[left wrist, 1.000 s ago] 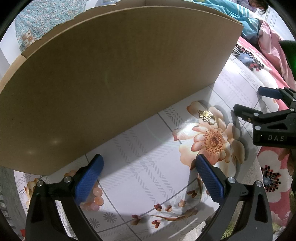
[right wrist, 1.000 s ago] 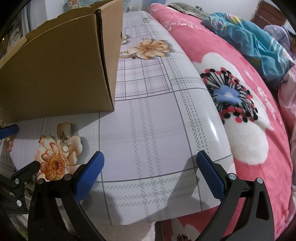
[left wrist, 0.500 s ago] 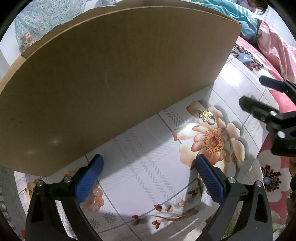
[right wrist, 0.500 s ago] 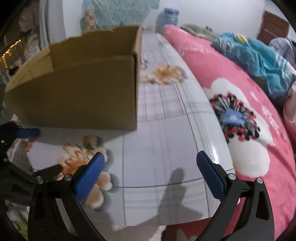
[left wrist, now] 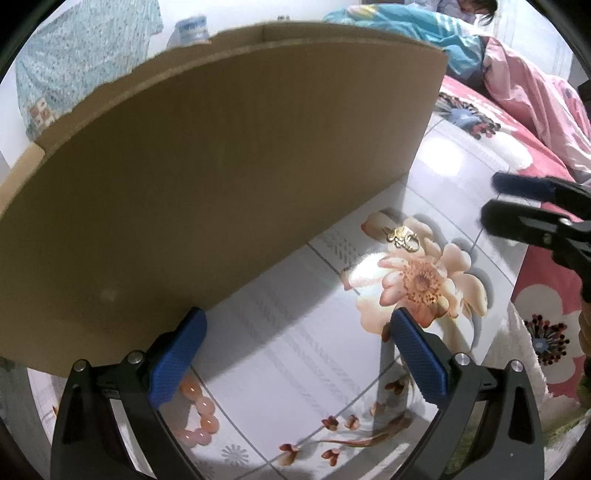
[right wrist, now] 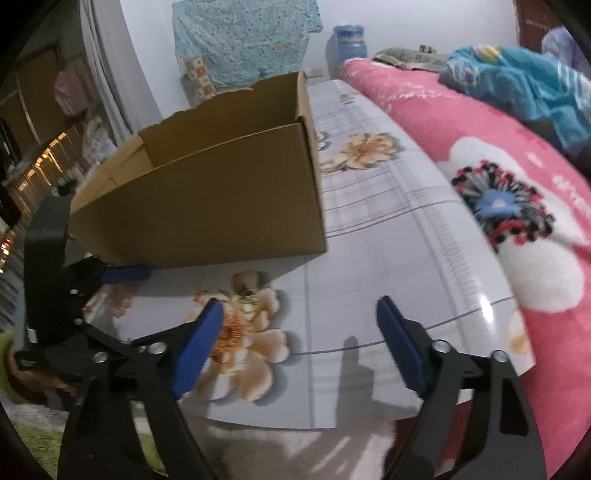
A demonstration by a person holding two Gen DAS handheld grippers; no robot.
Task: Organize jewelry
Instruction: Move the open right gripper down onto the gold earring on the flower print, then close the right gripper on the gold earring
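A small gold jewelry piece (left wrist: 402, 238) lies on the flower print of the table (left wrist: 295, 350), close to the cardboard box (left wrist: 221, 184). A pink bead bracelet (left wrist: 201, 417) lies by the box's near wall, partly under my left finger. My left gripper (left wrist: 297, 321) hangs open above the table with nothing between its fingers. My right gripper (right wrist: 300, 310) is open with its jaws closing on nothing. It hovers over the table's near edge, right of the gold piece (right wrist: 245, 292), which is blurred there. It enters the left wrist view from the right (left wrist: 502, 201).
The open box (right wrist: 207, 214) shows no contents from here. A pink flowered blanket (right wrist: 517, 221) borders the table on the right, with a blue cloth (right wrist: 517, 85) behind it. A person's head (left wrist: 476, 7) shows at the far back. The table edge (right wrist: 332, 424) runs close below my right gripper.
My right gripper has tilted upward, so the box's open top now shows, and its jaws have narrowed. The left gripper shifted slightly and rolled. The jewelry has not moved.
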